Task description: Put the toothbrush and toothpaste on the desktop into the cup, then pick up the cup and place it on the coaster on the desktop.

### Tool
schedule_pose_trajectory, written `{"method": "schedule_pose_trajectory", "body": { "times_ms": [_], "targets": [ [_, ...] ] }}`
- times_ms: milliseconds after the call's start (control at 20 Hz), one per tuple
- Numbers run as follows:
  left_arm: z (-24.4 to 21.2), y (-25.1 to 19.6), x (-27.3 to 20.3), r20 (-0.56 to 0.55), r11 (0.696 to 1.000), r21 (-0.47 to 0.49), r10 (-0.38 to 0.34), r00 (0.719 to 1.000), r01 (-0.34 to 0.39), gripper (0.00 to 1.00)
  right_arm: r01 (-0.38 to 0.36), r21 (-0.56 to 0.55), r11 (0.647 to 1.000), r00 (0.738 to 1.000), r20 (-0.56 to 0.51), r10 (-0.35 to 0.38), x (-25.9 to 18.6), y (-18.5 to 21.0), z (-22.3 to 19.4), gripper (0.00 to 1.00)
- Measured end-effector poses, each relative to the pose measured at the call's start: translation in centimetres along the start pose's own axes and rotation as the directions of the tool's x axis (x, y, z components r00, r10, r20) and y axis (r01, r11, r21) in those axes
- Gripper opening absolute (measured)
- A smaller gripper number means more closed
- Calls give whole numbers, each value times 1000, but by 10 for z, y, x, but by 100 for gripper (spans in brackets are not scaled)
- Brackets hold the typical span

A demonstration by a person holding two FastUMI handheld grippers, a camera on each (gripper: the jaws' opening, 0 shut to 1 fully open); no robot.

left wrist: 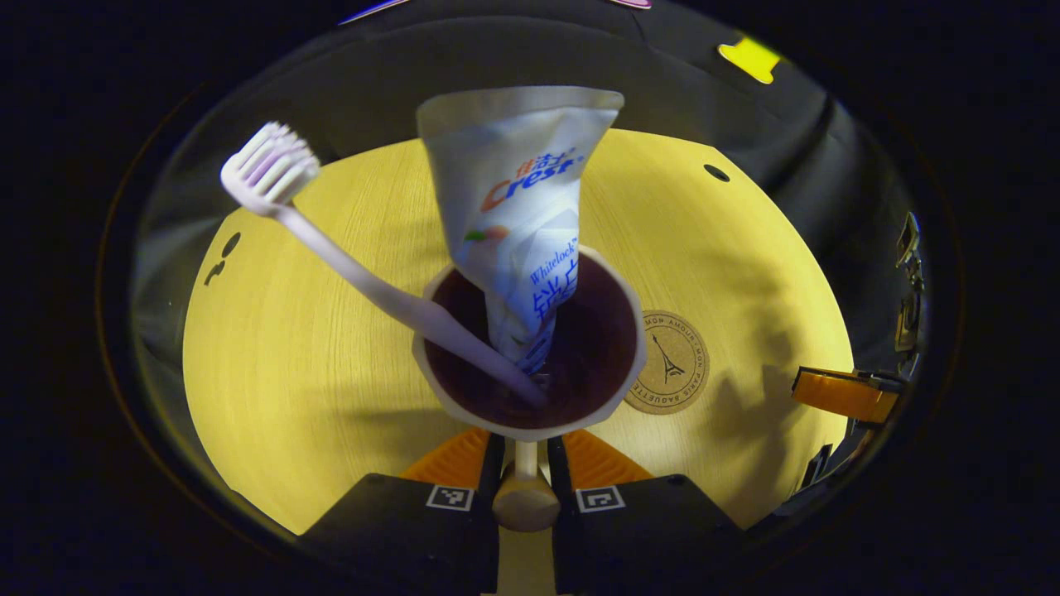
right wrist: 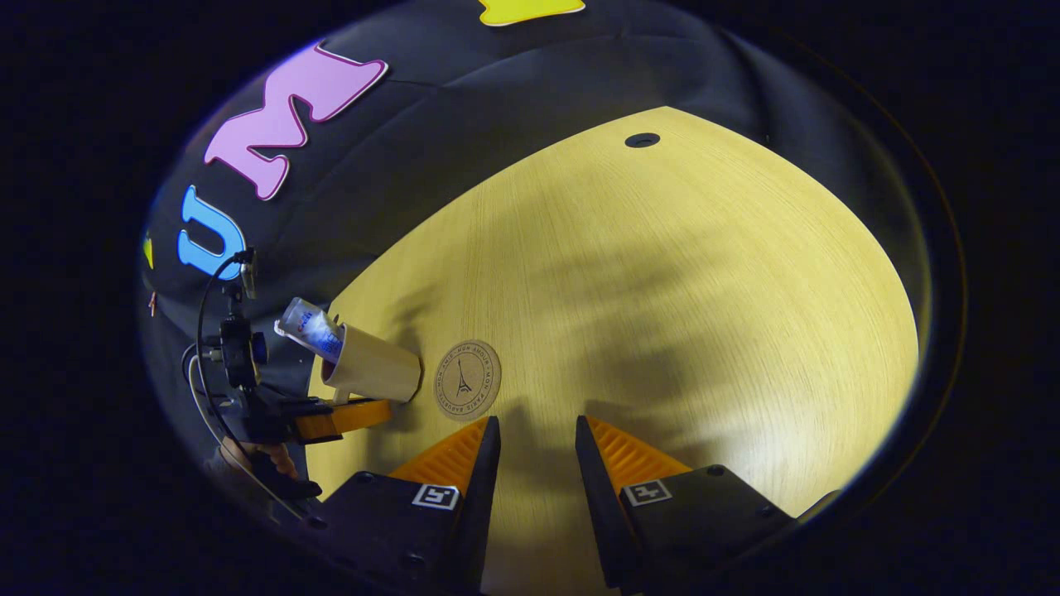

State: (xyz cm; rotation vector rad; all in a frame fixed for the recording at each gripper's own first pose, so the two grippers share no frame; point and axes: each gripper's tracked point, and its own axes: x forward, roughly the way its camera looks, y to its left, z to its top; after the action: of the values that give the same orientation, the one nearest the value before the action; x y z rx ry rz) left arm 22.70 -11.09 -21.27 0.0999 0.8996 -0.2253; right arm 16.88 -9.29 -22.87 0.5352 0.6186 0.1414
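Observation:
A cream cup (left wrist: 530, 426) with a dark inside holds a white toothbrush (left wrist: 331, 248), bristles up and leaning left, and a white toothpaste tube (left wrist: 517, 207) standing on its cap. My left gripper (left wrist: 526, 451) is shut on the cup's handle (left wrist: 526, 488). A round brown coaster (left wrist: 669, 362) lies on the desktop just right of the cup. In the right gripper view the cup (right wrist: 373, 364) sits beside the coaster (right wrist: 468, 379), with the left gripper (right wrist: 335, 418) on its handle. Whether the cup rests on the table I cannot tell. My right gripper (right wrist: 534, 434) is open and holds nothing, hovering above the desktop near the coaster.
The light wooden desktop (right wrist: 679, 290) has a small dark hole (right wrist: 642, 140) near its far edge and black cloth walls around it. The right gripper (left wrist: 840, 393) appears at the right edge of the left gripper view. A hand and cables (right wrist: 240, 397) sit behind the left gripper.

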Motion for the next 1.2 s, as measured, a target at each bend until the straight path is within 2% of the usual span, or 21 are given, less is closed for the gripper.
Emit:
{"method": "schedule_pose_trajectory", "body": {
  "times_ms": [50,200,250,300,400,550,600,800,850,950,1000,1050,1100,1150,1200],
  "targets": [
    [2,-3,-3,7,1000,12,1,1000,-1,35,-2,4,1000,1000,2,2,-2,0,1,57],
    [4,-18,-6,13,999,49,-2,1000,2,35,0,1,1000,1000,8,0,-6,-3,4,57],
    [5,-23,-8,11,998,55,-11,1000,10,26,0,-1,1000,1000,12,0,-5,-3,4,57],
    [7,-30,-10,12,998,58,-20,1000,19,35,2,-1,1000,1000,15,-2,-6,-5,6,57],
    [10,-41,-11,18,997,69,-30,999,29,30,6,1,1000,1000,24,-6,-9,-8,8,57],
    [10,-54,-5,22,995,87,-44,999,42,30,12,9,1000,999,33,-12,-14,-14,9,57],
    [10,-58,-4,22,995,93,-46,999,44,35,14,11,1000,999,36,-15,-16,-16,10,57],
    [9,-73,-2,21,991,120,-54,998,51,35,17,19,1000,999,42,-18,-23,-24,9,57],
    [9,-76,0,19,990,128,-55,998,52,30,17,21,1000,999,42,-18,-24,-25,9,57],
    [8,-81,2,14,988,142,-57,998,54,30,17,27,999,999,42,-18,-26,-28,9,57],
    [8,-84,4,15,988,147,-58,998,55,35,19,27,999,999,40,-20,-26,-29,8,57],
    [9,-85,4,16,987,151,-58,998,55,30,20,28,999,999,41,-21,-27,-31,7,57],
    [7,-86,2,15,987,154,-57,998,54,35,17,29,999,999,39,-18,-28,-31,7,57],
    [7,-88,1,13,986,157,-56,998,53,30,14,31,999,999,37,-15,-28,-30,6,57],
    [6,-89,2,8,986,160,-55,998,53,30,14,31,999,999,34,-15,-27,-31,5,57]
  ]
}}
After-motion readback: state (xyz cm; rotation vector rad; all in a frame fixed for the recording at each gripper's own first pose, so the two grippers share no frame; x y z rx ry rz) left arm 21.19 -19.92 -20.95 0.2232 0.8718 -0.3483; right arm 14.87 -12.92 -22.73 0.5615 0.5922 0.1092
